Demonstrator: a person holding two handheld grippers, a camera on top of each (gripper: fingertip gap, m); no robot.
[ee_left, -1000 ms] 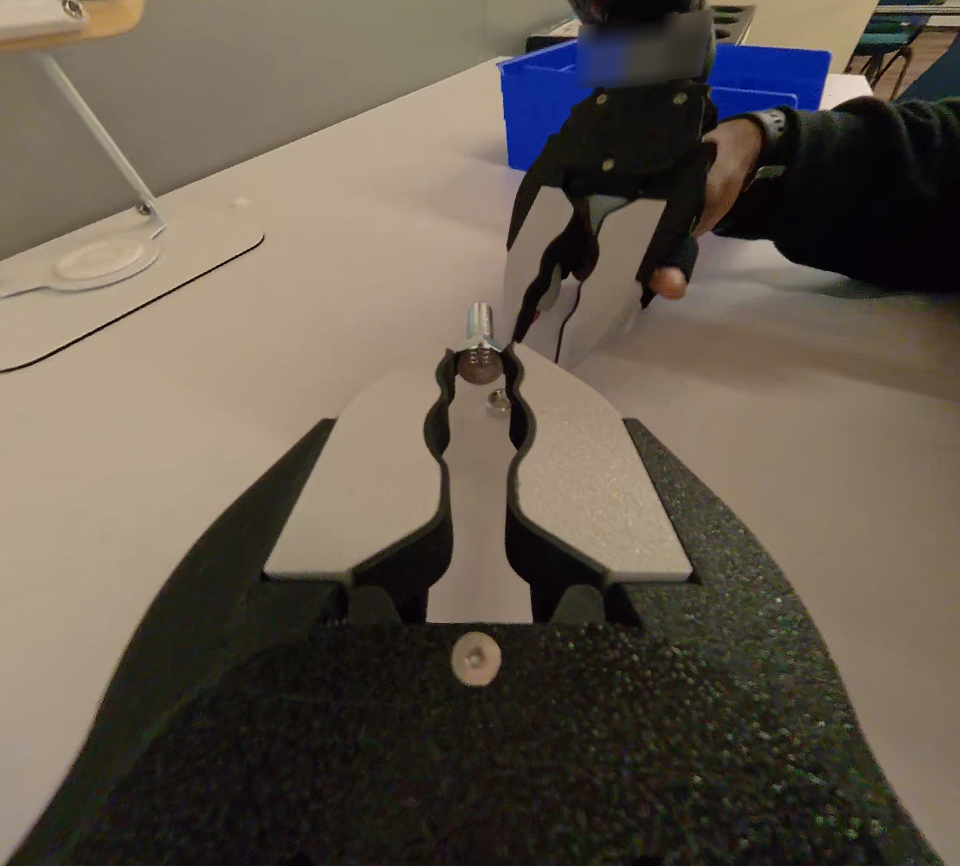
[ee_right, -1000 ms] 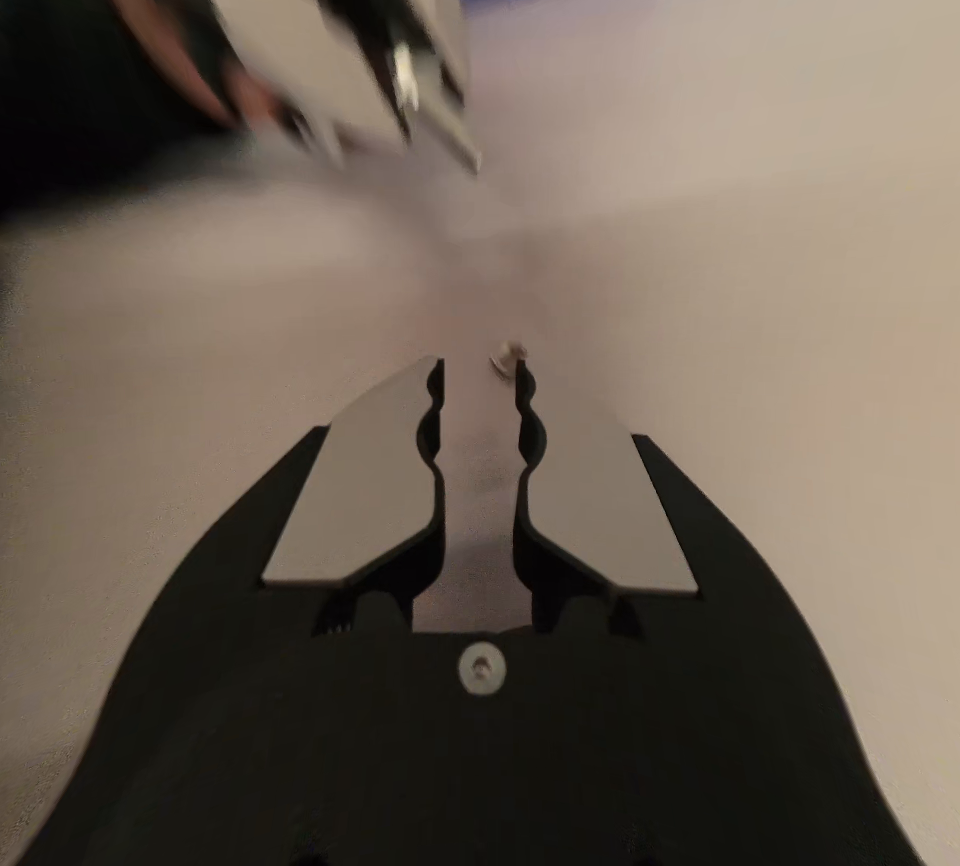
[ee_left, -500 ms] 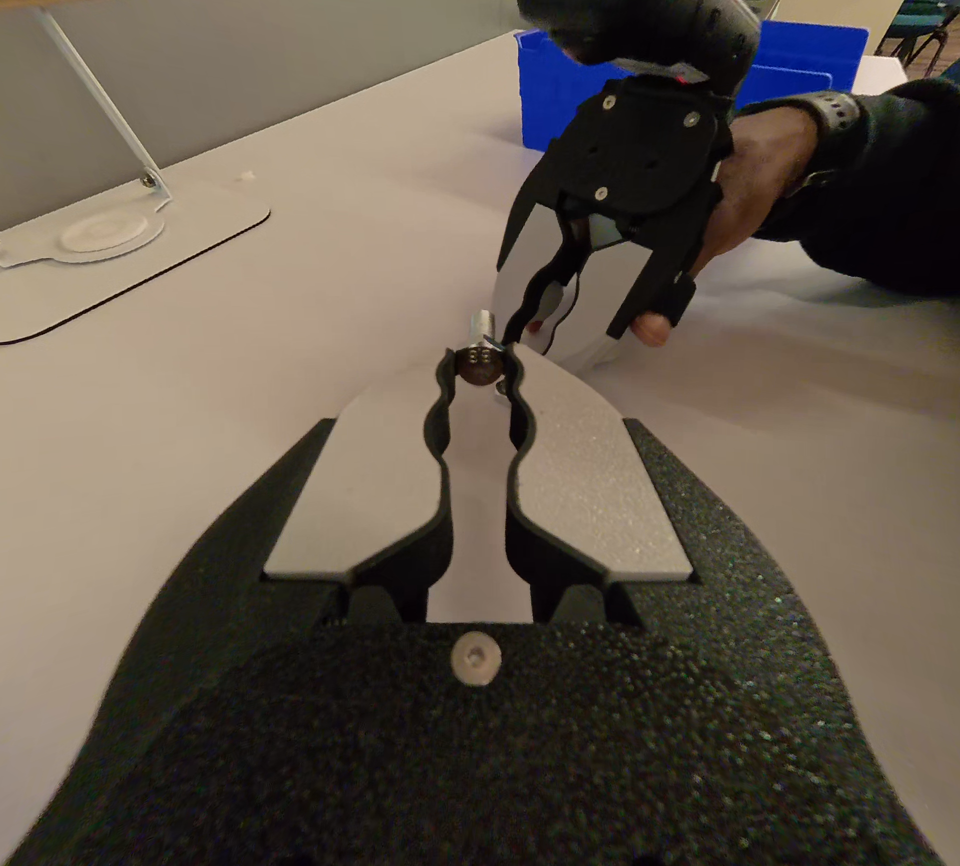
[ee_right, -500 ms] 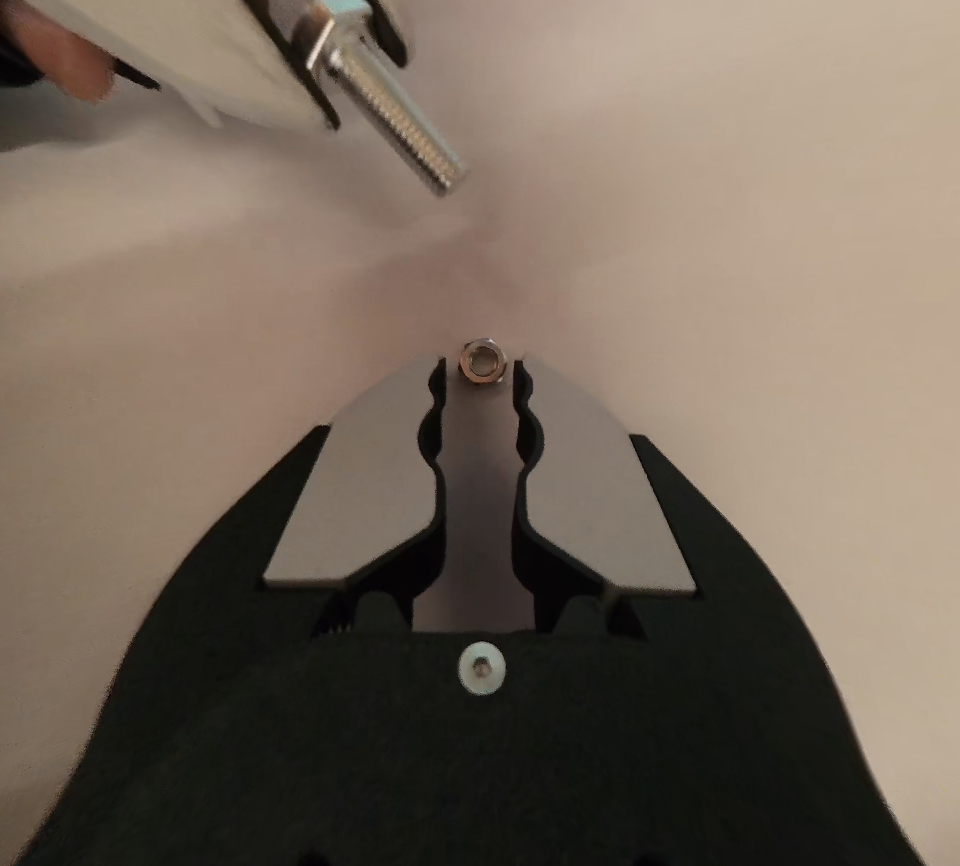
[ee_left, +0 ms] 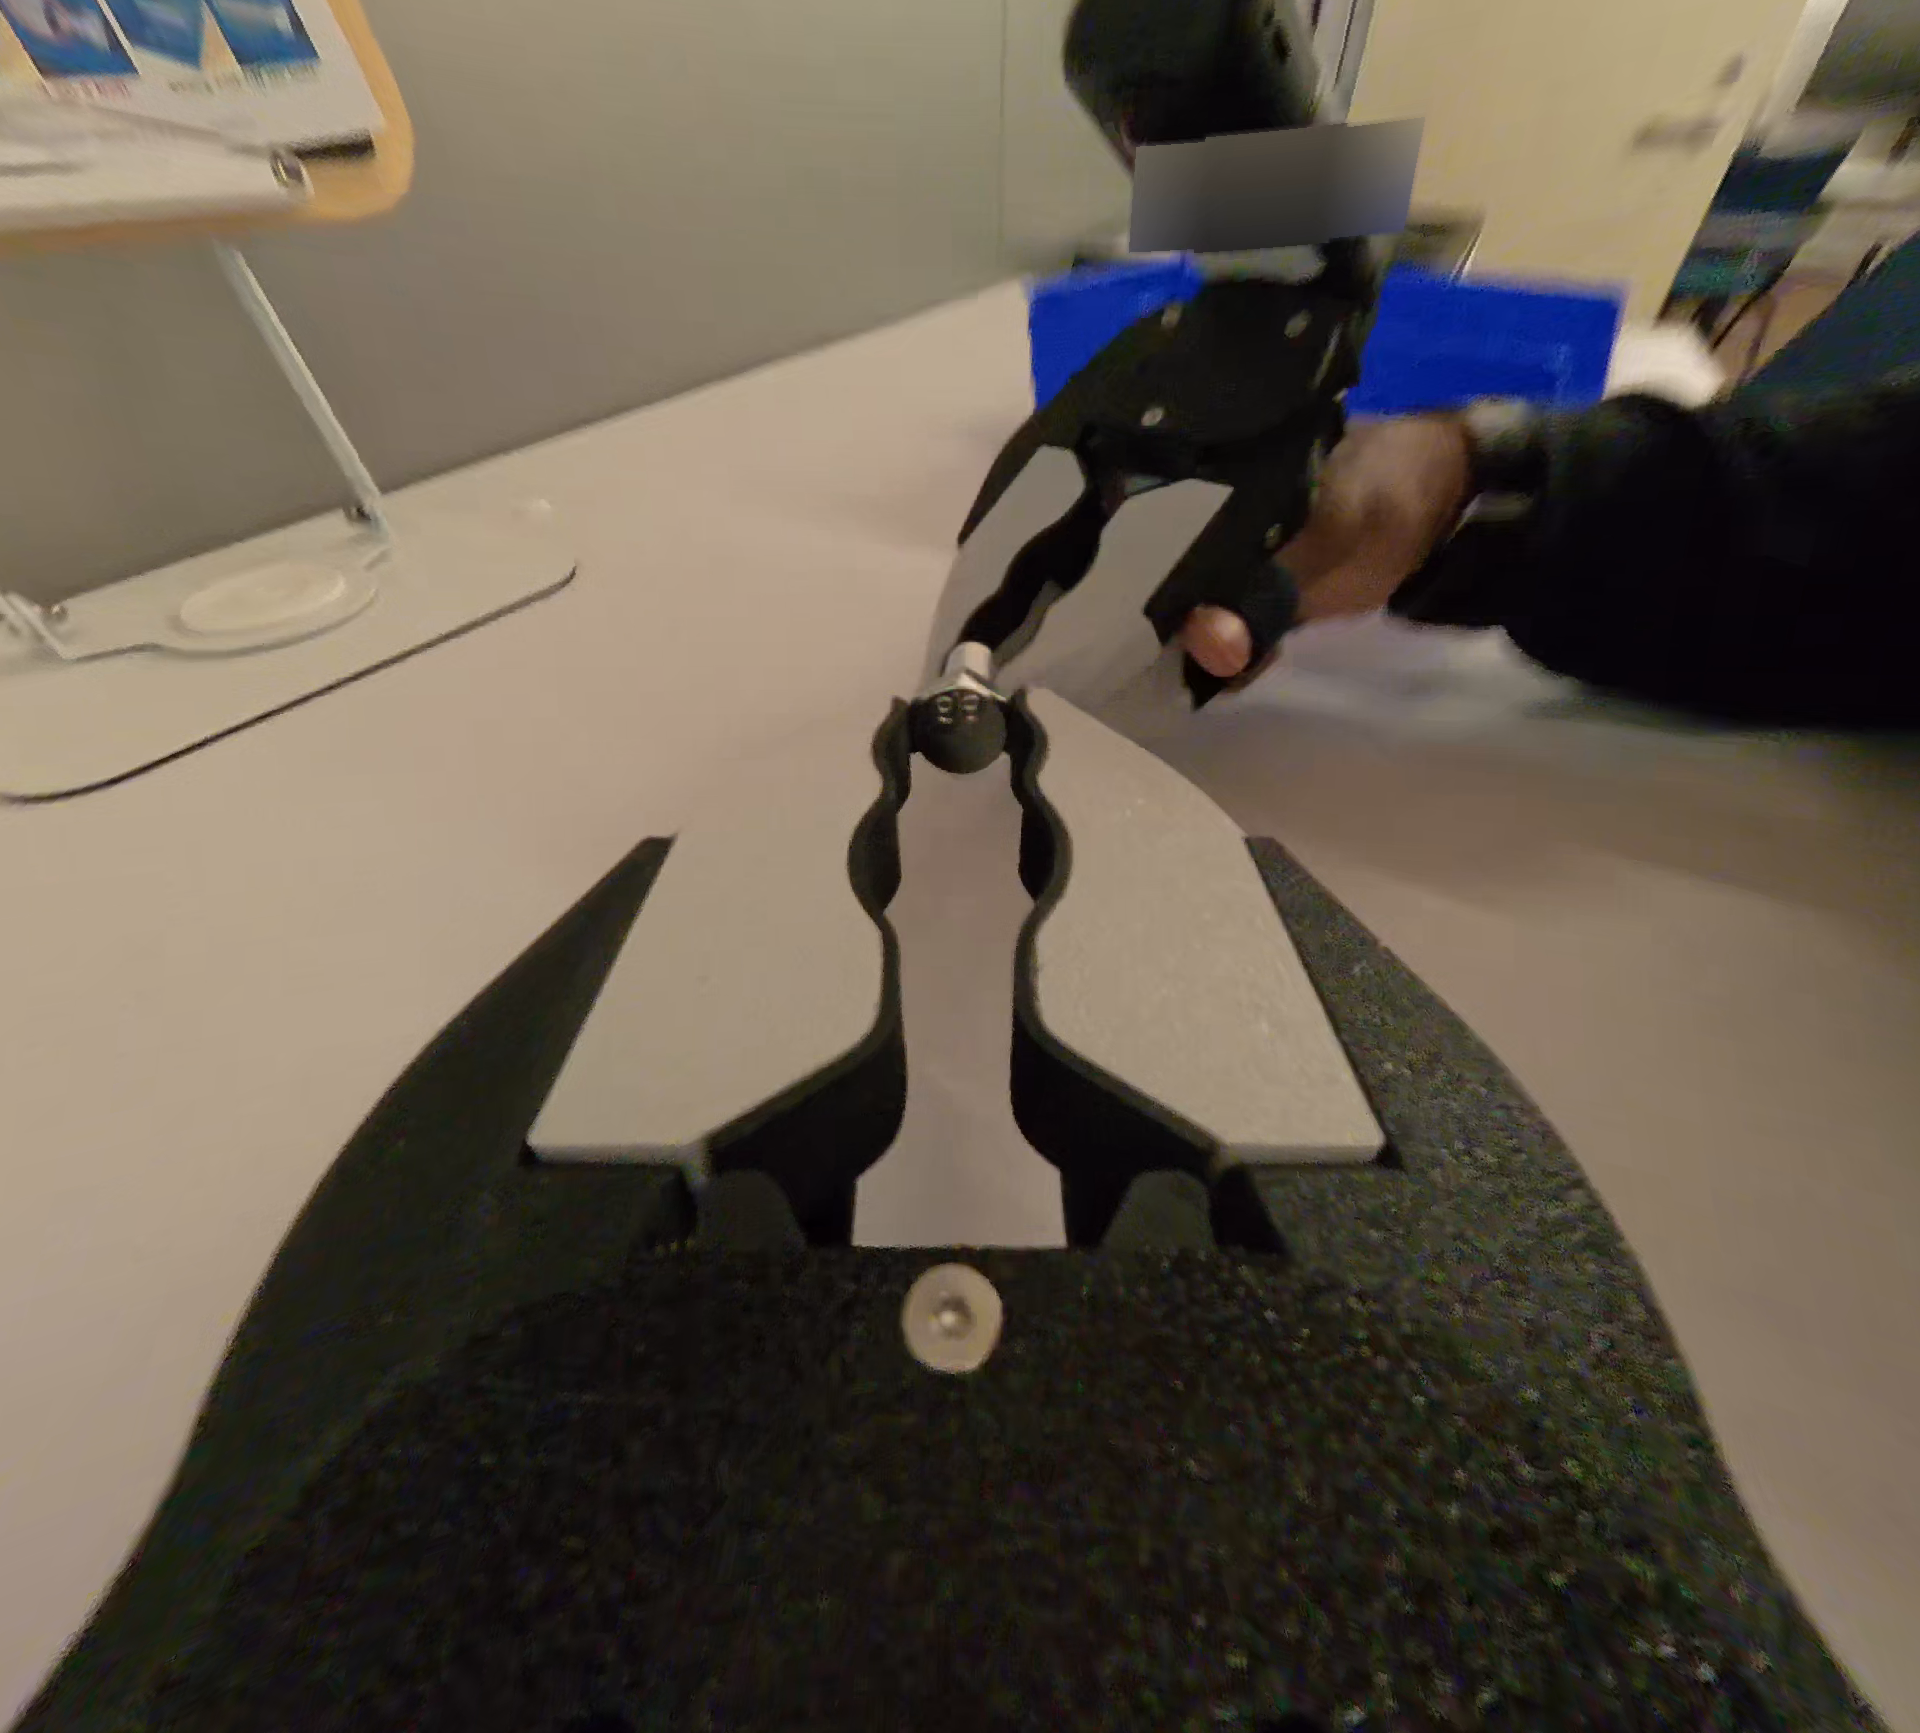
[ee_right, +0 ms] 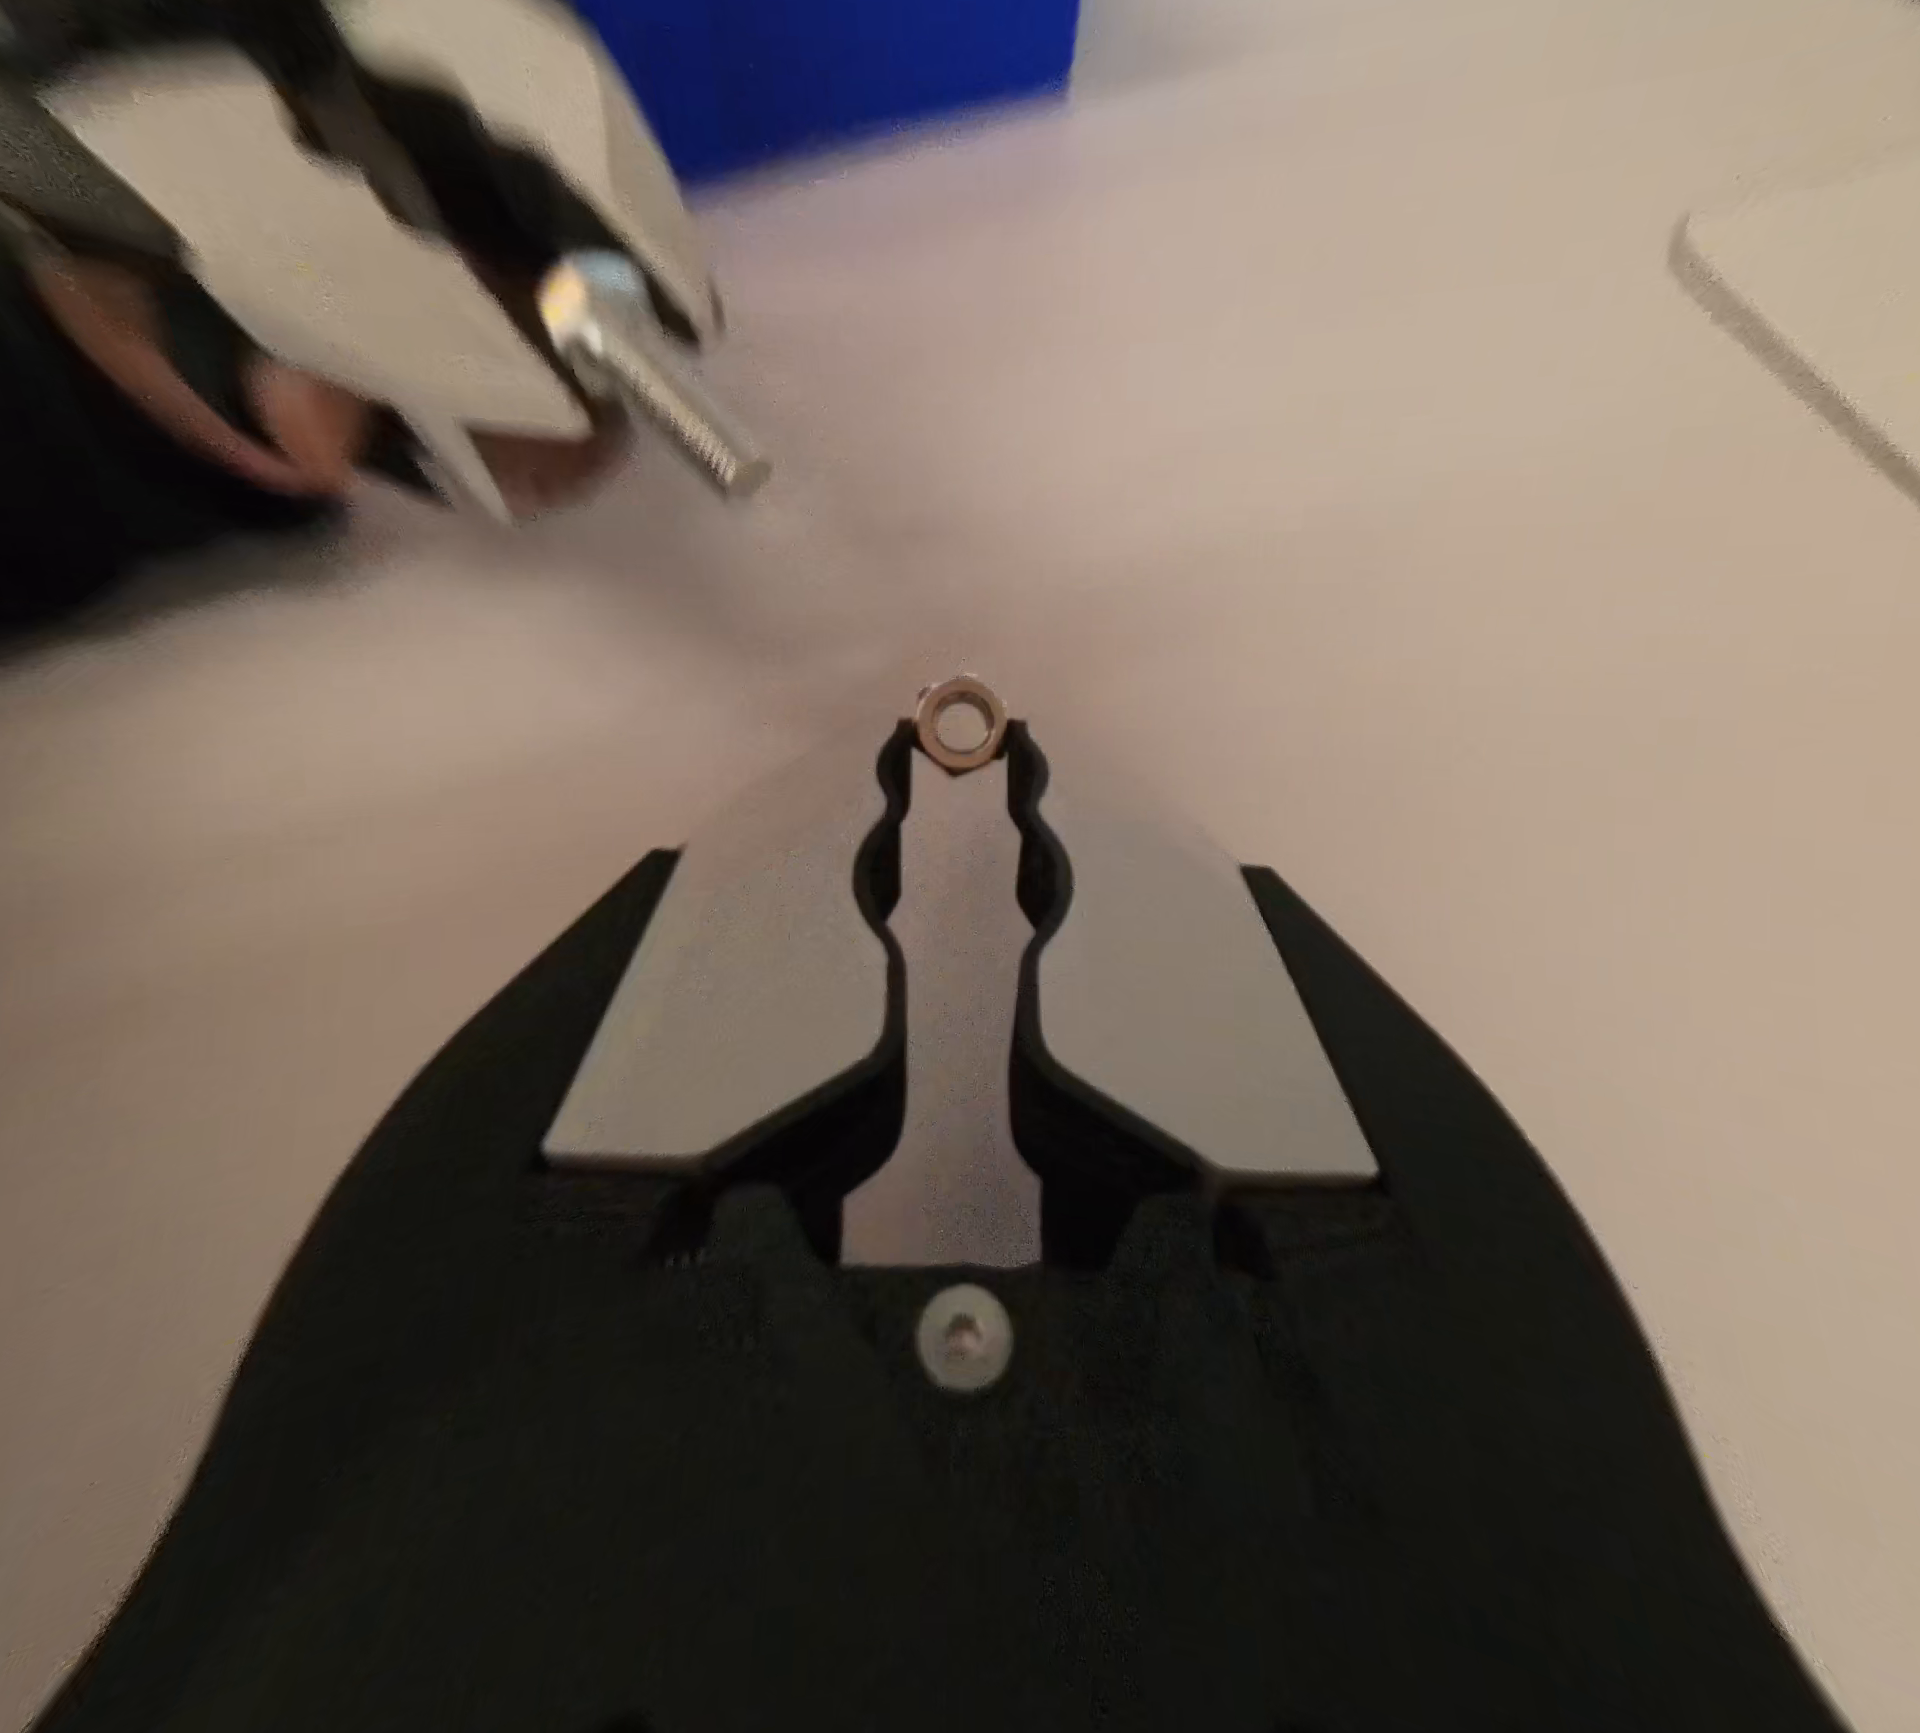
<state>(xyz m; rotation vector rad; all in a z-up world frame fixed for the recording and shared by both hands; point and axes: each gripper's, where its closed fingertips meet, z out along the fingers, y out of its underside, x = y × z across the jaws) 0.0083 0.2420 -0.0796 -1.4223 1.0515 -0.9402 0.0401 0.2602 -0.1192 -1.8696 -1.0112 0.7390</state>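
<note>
Left wrist view: left tongs (ee_left: pixel 958 733) clamp bolt (ee_left: pixel 961 727) head; right tongs (ee_right: pixel 961 738) pinch nut (ee_right: pixel 961 725), hand (ee_left: pixel 1371 520) angled down.

I read the location as an office or meeting room, not a workshop. A wide pale table (ee_left: pixel 312 852) runs along a plain grey partition wall (ee_left: pixel 675 125). A tilted wooden display board (ee_left: pixel 353 73) carrying printed leaflets stands on a flat metal base (ee_left: pixel 312 582). A blue plastic bin (ee_left: pixel 1475 333) sits at the far end of the table. Behind it I see a cream door (ee_left: pixel 1538 21) and, blurred, what look like blue chairs (ee_left: pixel 1756 208).
</note>
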